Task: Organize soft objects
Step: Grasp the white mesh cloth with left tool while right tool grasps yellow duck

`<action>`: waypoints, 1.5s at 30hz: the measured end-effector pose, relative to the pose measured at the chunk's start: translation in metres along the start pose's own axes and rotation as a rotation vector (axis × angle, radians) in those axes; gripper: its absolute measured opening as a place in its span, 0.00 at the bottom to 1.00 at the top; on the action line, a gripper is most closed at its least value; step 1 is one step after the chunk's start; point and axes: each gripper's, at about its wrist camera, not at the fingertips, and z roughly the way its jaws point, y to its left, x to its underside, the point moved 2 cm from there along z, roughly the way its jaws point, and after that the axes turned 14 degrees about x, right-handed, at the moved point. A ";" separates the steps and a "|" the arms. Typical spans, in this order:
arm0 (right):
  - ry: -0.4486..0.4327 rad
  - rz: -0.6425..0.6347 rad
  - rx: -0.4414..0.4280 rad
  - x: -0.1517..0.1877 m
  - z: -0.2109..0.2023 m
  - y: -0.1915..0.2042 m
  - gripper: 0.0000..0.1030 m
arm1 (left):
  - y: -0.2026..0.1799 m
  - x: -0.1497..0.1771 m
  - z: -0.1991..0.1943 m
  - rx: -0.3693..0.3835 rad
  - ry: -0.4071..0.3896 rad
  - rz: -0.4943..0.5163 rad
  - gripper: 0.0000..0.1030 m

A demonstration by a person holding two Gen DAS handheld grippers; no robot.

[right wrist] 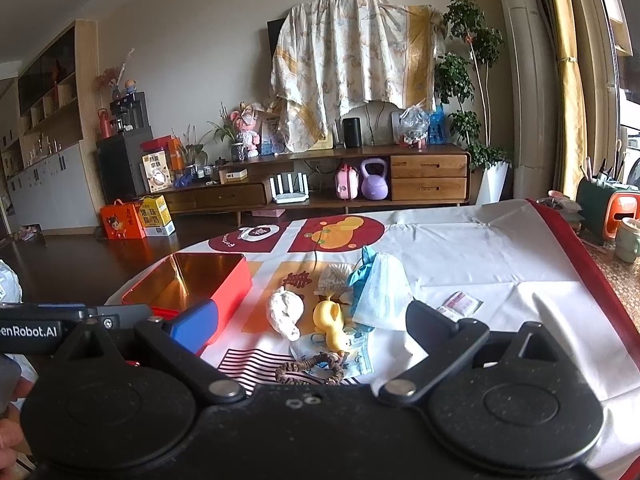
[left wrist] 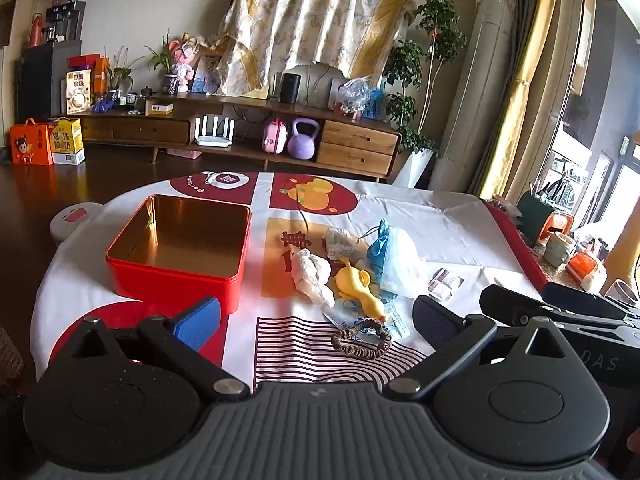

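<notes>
Ahead of both wide, empty jaws, soft pile with yellow duck (left wrist: 357,285) (right wrist: 332,322), red tin (left wrist: 180,248) (right wrist: 192,288) left.

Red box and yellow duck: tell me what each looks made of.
Red box: likely painted metal, a tin; its gold inside is glossy and mirrors the light. Yellow duck: probably rubber or soft plastic; smooth, evenly coloured, slightly shiny skin lying limp on the cloth.

One red tin (left wrist: 176,268), one yellow duck (left wrist: 358,286), two masks (left wrist: 400,260)
</notes>
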 end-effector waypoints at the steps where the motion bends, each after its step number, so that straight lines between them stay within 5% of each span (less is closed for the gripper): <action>1: 0.005 0.000 0.000 0.000 0.003 0.000 0.97 | 0.001 0.000 0.003 -0.001 0.003 0.000 1.00; 23: 0.122 -0.037 0.022 0.009 0.095 -0.044 0.91 | 0.022 -0.023 0.094 -0.022 0.101 0.007 1.00; 40: 0.225 -0.254 -0.121 0.018 0.168 -0.001 0.77 | 0.043 -0.041 0.210 -0.043 0.220 0.041 0.99; 45: 0.256 -0.291 -0.131 0.020 0.193 0.013 0.65 | 0.046 -0.037 0.235 -0.050 0.256 0.069 0.99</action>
